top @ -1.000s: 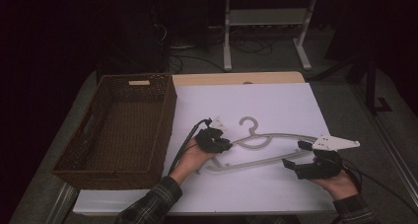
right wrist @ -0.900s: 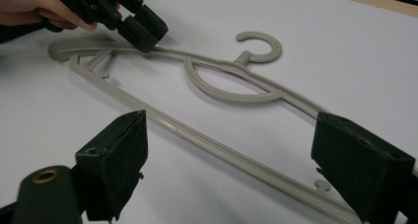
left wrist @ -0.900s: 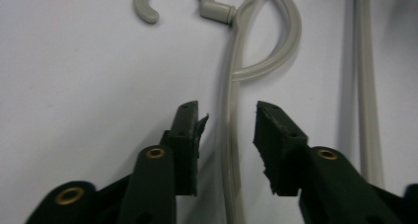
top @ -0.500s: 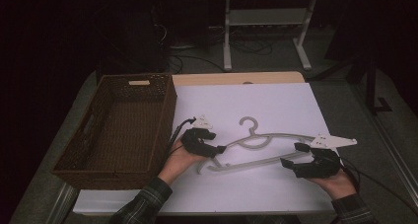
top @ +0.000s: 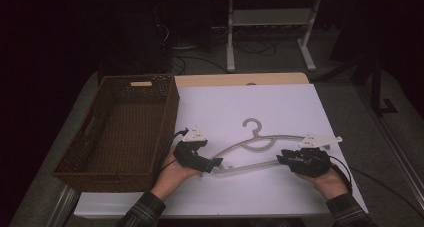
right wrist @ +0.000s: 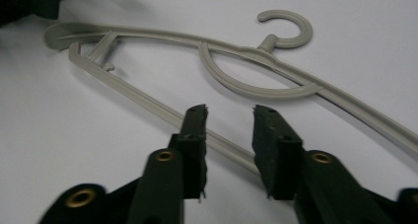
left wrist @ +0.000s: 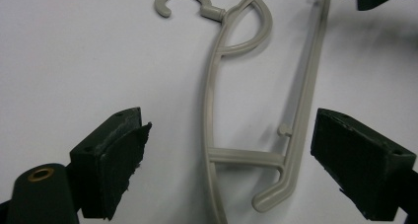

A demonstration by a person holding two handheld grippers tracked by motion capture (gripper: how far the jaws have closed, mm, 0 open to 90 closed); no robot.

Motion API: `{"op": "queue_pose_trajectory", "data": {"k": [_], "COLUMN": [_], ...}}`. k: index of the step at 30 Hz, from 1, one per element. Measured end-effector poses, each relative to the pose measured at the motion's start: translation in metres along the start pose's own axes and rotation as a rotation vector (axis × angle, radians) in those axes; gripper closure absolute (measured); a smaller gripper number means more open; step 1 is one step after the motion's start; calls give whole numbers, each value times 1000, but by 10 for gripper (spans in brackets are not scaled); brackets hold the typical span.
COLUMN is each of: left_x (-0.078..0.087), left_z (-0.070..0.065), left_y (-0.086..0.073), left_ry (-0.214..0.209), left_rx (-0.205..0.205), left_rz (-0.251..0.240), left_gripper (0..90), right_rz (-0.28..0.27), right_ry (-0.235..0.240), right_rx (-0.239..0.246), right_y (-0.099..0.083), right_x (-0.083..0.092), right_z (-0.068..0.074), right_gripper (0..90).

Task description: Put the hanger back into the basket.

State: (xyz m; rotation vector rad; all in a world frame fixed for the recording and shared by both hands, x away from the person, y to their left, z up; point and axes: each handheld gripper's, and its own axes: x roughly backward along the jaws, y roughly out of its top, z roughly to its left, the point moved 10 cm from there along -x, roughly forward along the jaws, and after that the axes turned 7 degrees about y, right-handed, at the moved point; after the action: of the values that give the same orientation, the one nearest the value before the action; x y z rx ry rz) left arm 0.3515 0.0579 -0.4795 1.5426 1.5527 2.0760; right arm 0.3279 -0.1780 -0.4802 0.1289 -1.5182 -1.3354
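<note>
We have a grey plastic clothes hanger (top: pixel 260 147) lying flat on the white desk (top: pixel 240 107), its hook pointing away from us and its long axis running across the desk, between our two hands. A brown wicker basket (top: pixel 122 129) stands at the left of the desk, just beside our left hand.

Our left hand-held gripper (top: pixel 212 163) sits at the hanger's left tip. Its jaws have just been opening and now stand wide; in the left gripper view (left wrist: pixel 226 160) the hanger's end lies between the pads with clear space on both sides, so nothing is gripped there.

Our right hand-held gripper (top: pixel 281 159) is at the opposite end, on the lower bar near the right shoulder. Its jaws have just been closing and are now narrow. In the right gripper view (right wrist: pixel 229 145) the straight bar runs into the gap between the two pads, but a sliver of white still shows on each side of it, so we judge that the pads are not yet pressing on it.

What matters next, as we read it: the bar lies straight ahead of the right hand-held gripper and already inside its jaws, crossing them at a slant. The right hand is the one placed to take the hanger; the left has let go. If the hanger is bound for the basket, it lies leftward along the hanger's own length.
</note>
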Motion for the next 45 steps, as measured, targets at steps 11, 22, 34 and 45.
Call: {"op": "queue_pose_trajectory", "data": {"k": [11, 22, 34, 45], "left_x": [10, 10, 9, 9], "left_z": [0, 1, 3, 4], "left_y": [-12, -10, -10, -9], "left_ry": [28, 29, 29, 34], "left_rx": [-2, -3, -1, -8], "left_rz": [7, -7, -10, -15], "left_gripper": [42, 57, 62, 62], "right_rz": [26, 85, 114, 133], "right_ry": [30, 40, 29, 16], "right_rx": [37, 59, 62, 74], "right_y": [3, -8, -14, -17], "right_x": [-23, -36, -41, -45], "right_z": [3, 5, 3, 3], "right_gripper": [895, 895, 895, 896]}}
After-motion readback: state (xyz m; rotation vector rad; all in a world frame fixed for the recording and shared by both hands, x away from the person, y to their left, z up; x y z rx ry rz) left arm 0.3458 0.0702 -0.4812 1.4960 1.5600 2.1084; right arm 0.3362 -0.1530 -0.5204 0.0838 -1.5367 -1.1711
